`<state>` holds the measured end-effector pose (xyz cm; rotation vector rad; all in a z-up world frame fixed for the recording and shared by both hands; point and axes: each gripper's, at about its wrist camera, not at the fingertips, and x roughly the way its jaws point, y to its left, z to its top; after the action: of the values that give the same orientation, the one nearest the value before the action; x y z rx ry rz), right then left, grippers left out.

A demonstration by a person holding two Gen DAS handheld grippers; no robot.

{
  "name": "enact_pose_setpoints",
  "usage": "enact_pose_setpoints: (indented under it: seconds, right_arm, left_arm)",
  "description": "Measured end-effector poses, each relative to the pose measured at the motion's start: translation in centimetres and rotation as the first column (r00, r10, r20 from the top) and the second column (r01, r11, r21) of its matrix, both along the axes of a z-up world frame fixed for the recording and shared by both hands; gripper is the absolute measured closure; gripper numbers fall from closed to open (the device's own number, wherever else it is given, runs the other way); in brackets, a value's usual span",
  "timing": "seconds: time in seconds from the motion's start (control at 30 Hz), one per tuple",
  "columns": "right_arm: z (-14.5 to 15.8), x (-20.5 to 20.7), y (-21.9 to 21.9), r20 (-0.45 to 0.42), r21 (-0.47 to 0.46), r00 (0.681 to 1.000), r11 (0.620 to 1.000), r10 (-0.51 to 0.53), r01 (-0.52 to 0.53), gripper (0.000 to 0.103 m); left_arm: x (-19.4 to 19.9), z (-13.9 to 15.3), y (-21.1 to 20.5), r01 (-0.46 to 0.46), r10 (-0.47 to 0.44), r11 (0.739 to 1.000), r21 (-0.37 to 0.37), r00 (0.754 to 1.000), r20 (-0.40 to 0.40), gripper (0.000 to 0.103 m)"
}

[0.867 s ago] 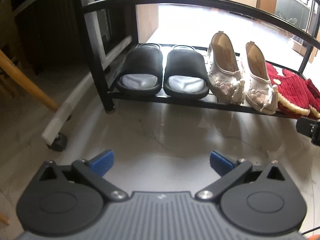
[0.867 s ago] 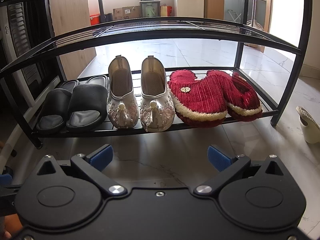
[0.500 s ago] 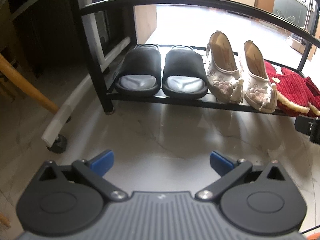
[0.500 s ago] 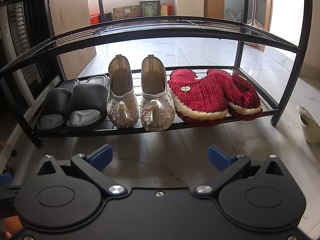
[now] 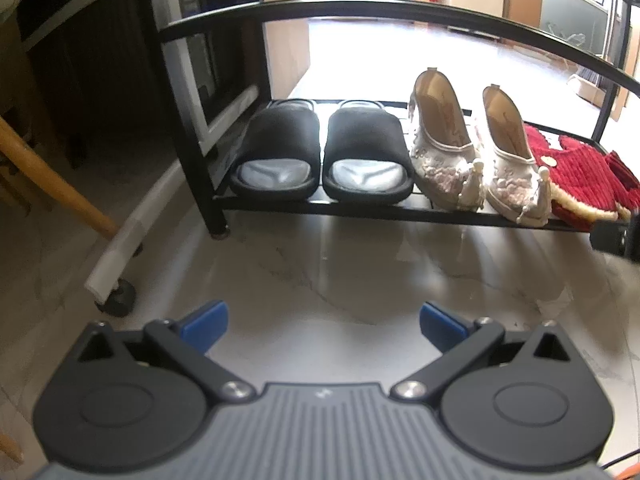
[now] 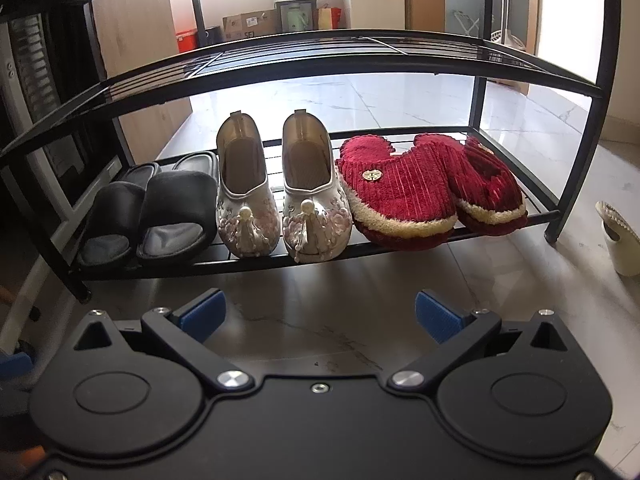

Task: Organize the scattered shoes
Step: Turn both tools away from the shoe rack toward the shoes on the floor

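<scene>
holding both the left gripper [image 5: 323,322] and the right gripper [image 6: 318,311] spread wide and empty over the floor before the shoe rack [image 6: 340,62], we saw black slides [image 6: 148,216], white embroidered shoes [image 6: 280,208] and red slippers [image 6: 432,192] lined on its bottom shelf, a cream shoe [image 6: 618,240] lying just right of it.

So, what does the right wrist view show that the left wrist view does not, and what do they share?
Only the right wrist view shows the cream shoe lying on the floor right of the rack, and the cardboard boxes far behind. Only the left wrist view shows the wooden leg and the caster wheel. Both show the black slides, the embroidered white shoes and the red slippers on the bottom shelf, with the tongs open and empty.
</scene>
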<state>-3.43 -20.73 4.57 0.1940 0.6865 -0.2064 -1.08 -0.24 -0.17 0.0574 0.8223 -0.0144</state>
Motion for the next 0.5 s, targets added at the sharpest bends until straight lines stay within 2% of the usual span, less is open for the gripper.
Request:
enact_pose_setpoints:
  seconds: [0.23,0.37,0.5]
  right_arm:
    - [1.9,-0.7,-1.6,0.080,0.044,0.994,0.996,-0.077,0.074,0.000]
    - [3.0,-1.1,-2.4,0.123,0.072,0.985,0.991,-0.123,0.114,0.000]
    - [4.0,-2.4,-3.9,0.183,0.091,0.969,0.984,-0.167,0.153,0.000]
  left_arm:
    - [-0.2,0.2,-1.0,0.016,-0.017,1.000,-0.017,1.000,-0.012,0.001]
    - [-0.4,1.0,-3.0,0.074,-0.074,0.997,0.000,0.997,0.020,0.001]
    - [0.2,2.5,-6.4,0.154,-0.154,0.988,-0.007,0.988,0.015,0.001]
